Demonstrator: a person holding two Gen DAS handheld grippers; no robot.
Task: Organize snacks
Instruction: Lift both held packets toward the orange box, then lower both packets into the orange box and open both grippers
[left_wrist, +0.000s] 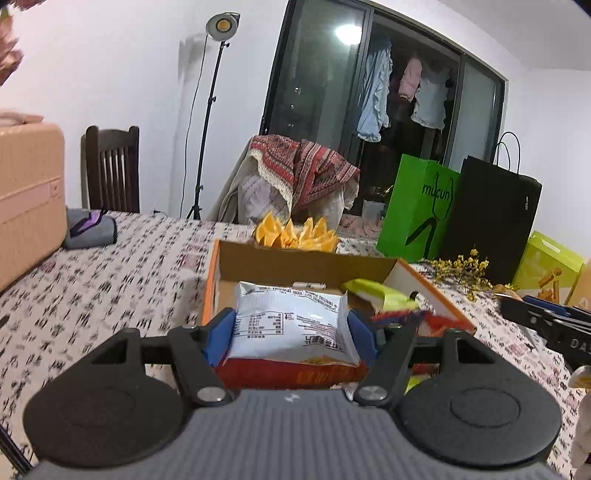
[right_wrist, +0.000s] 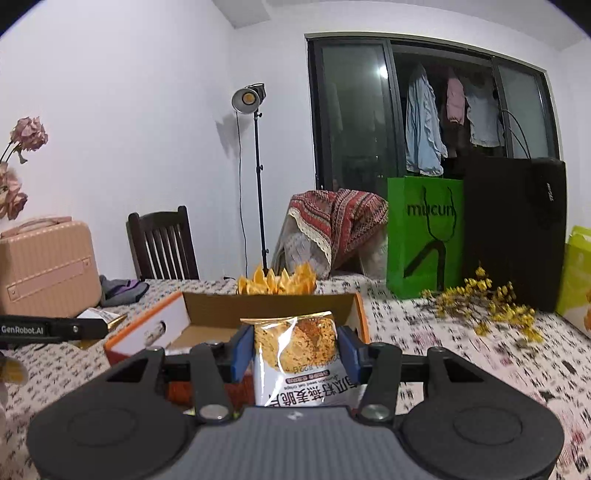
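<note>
Patterned cloth is covering the table (left_wrist: 110, 280), and an open cardboard box (left_wrist: 295, 264) is sitting just ahead of both grippers. Inside it, a green packet (left_wrist: 376, 293) and a red packet (left_wrist: 413, 319) are already lying. The left gripper (left_wrist: 290, 330) is clamping a white snack pouch (left_wrist: 288, 325), back side up; the right gripper (right_wrist: 293, 354) is pinching an oat-crisp pouch (right_wrist: 295, 354) upright. Both pouches are riding short of the box, so placing them appears to be what is left.
</note>
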